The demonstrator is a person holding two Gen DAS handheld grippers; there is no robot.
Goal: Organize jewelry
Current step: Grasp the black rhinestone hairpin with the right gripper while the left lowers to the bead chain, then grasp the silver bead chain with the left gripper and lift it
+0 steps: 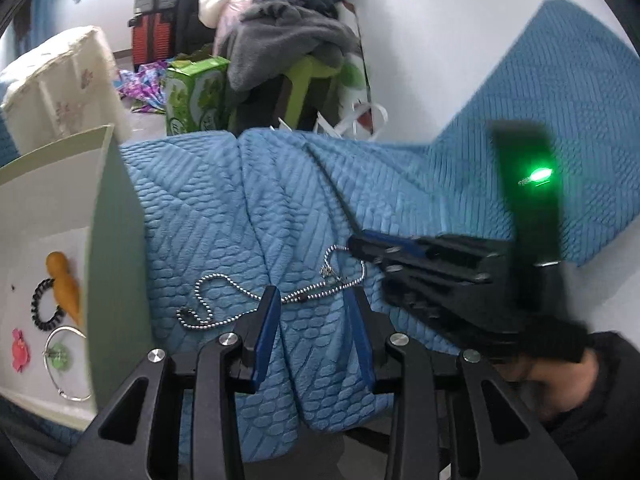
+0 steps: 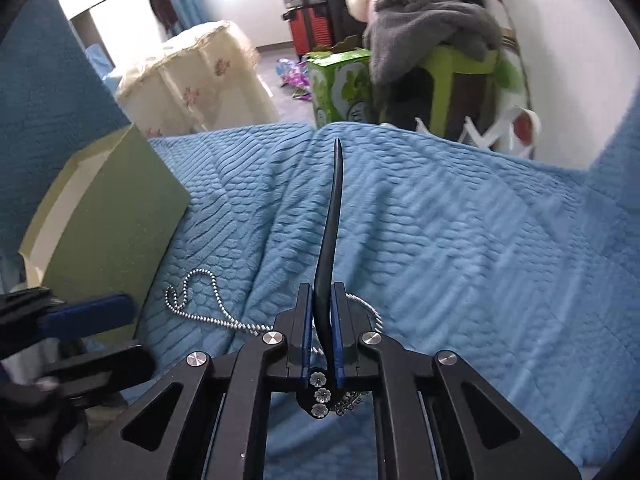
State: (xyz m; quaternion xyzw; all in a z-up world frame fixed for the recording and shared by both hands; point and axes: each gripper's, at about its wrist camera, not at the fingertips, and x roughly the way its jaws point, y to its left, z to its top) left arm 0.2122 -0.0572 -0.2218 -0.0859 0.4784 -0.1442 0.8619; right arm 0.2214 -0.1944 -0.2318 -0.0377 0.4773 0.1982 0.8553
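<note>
**Left wrist and right wrist: chain on the blanket, hair stick pinched**

Left wrist view first. Your left gripper (image 1: 312, 300) has its jaws partly spread over the blue blanket (image 1: 224, 208), and the silver ball chain (image 1: 248, 300) lies right at the fingertips, running from beyond the left finger across the gap toward the right one. I can't tell whether the pads actually touch it. Off to the left of your tool sits the open green box (image 1: 116, 240), with an orange hair clip (image 1: 66, 284), a black coil hair tie (image 1: 42, 304), a pink piece (image 1: 20, 350) and a thin silver bangle (image 1: 66, 364) lying inside. To the right, your right gripper (image 1: 360, 246) comes in from the side with its tips at the far loop of the chain.

Right wrist view. Here your right gripper (image 2: 322, 320) is pressed together on a long black hair stick (image 2: 334, 216), which points straight ahead past the fingertips; its flower-studded end (image 2: 319, 394) hangs back between the fingers. The chain (image 2: 208, 312) lies on the blanket just ahead-left of the tips and runs under them. The green box (image 2: 120, 216) stands further left, and your left gripper (image 2: 132, 336) pokes in at the left edge.
</note>
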